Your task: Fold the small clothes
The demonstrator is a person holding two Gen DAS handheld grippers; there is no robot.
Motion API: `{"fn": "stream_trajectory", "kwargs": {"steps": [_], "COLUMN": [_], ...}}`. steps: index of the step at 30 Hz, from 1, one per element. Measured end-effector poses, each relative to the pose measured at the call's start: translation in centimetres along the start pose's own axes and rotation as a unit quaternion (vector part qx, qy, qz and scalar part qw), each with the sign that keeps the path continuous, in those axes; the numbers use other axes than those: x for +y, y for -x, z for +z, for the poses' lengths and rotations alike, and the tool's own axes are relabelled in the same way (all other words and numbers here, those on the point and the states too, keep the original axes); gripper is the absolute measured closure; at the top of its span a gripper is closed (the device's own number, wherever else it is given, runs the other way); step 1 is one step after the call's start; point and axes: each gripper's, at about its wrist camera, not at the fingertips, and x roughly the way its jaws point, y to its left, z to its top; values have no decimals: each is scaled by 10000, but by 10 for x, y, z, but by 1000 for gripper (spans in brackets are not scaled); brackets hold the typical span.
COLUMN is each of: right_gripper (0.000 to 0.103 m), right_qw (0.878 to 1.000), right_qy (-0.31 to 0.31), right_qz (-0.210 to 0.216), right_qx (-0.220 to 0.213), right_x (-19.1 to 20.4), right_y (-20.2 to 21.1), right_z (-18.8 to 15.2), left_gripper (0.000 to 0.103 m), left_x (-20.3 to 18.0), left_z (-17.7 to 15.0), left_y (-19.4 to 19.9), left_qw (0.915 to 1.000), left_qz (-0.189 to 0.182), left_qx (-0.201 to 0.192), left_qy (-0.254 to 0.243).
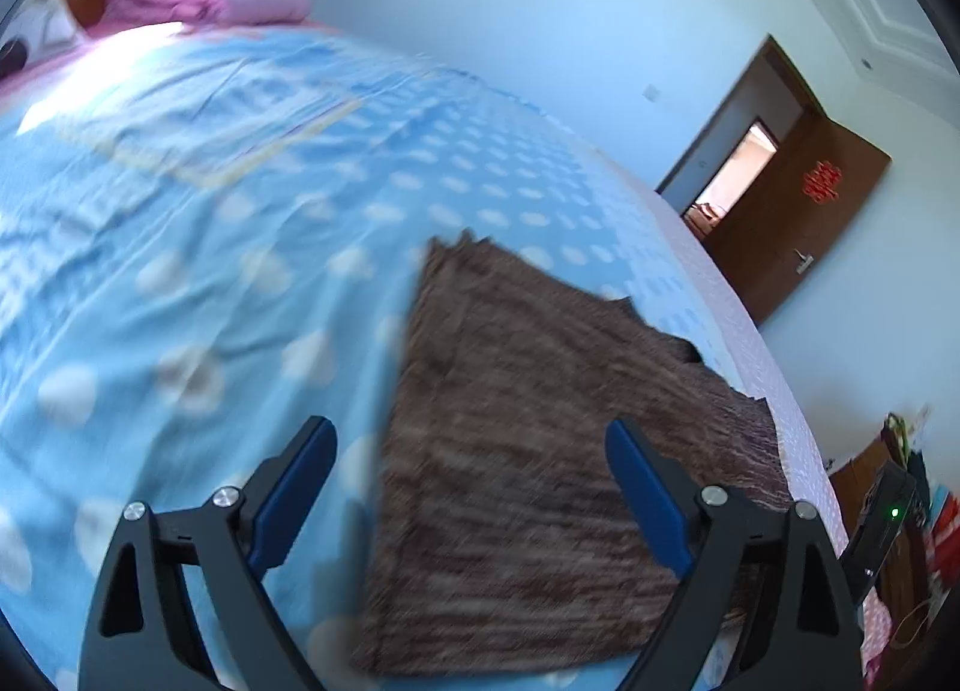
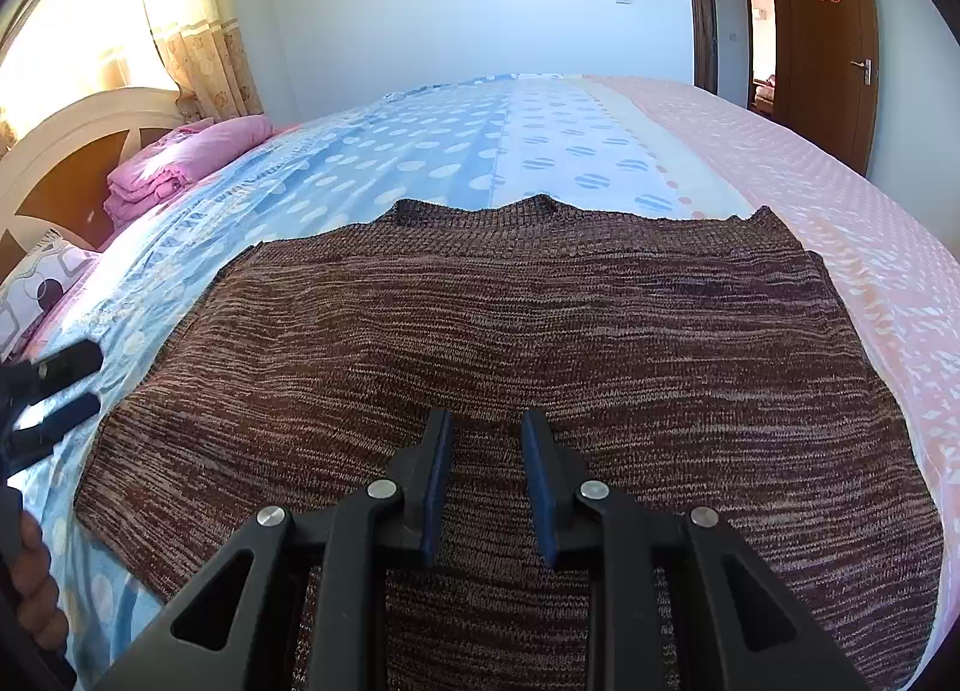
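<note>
A brown knitted sweater lies flat on the bed, its neckline at the far edge. My right gripper hovers over the sweater's near middle, jaws a narrow gap apart with nothing between the blue pads. In the left wrist view, which is blurred, the sweater fills the lower right. My left gripper stands wide open above the sweater's left side, one finger over the bedsheet, holding nothing. The left gripper also shows at the left border of the right wrist view, beside the sweater's left edge, with a hand below it.
The bed has a blue dotted sheet and a pink strip on the right. A folded pink quilt and a patterned pillow lie by the headboard. A brown door stands open beyond the bed.
</note>
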Motion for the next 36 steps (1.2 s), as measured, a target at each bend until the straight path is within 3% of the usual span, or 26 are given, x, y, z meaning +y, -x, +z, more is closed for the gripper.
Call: {"fn": "stream_trajectory", "kwargs": {"steps": [5, 7, 9, 10, 13, 15, 18, 22, 23, 26, 31, 33, 36], "right_gripper": [78, 78, 78, 78, 78, 78, 78, 78, 78, 78, 78, 78, 78], "right_qw": [10000, 10000, 10000, 10000, 10000, 10000, 10000, 9999, 9999, 9999, 9999, 9999, 9999], "right_qy": [-13, -23, -27, -29, -40, -51, -52, -66, -63, -64, -65, -69, -71], "right_qz": [16, 26, 30, 31, 47, 62, 63, 84, 83, 82, 83, 90, 91], "right_qx": [0, 1, 0, 2, -4, -3, -3, -3, -3, -4, -4, -2, -1], "right_x": [0, 0, -1, -1, -1, -2, -2, -2, -2, -2, -2, -3, -3], "right_y": [0, 0, 0, 0, 0, -1, -1, -1, -1, -1, -1, -1, -2], "right_z": [0, 0, 0, 0, 0, 0, -1, -1, -1, -1, -1, -1, -1], "left_gripper": [10, 11, 14, 17, 40, 45, 43, 17, 16, 15, 16, 16, 16], "left_x": [-3, 7, 9, 14, 31, 41, 37, 20, 18, 20, 9, 8, 21], "left_z": [14, 7, 5, 4, 0, -5, -5, 1, 3, 5, -7, -11, -3], "left_y": [-33, -47, -40, -38, -29, -24, -24, -35, -36, -38, -32, -28, -36], "left_qw": [9997, 9982, 9987, 9976, 9934, 9895, 9905, 9936, 9941, 9937, 9833, 9809, 9775], "left_qz": [168, 0, -116, -327, -689, -987, -978, -870, -814, -755, -1405, -1591, -1589], "left_qx": [191, 537, 404, 461, 478, 479, 439, 557, 582, 591, 993, 916, 824], "left_qy": [-51, 261, 291, 401, 779, 941, 862, 455, 411, 585, 587, 649, 1115]}}
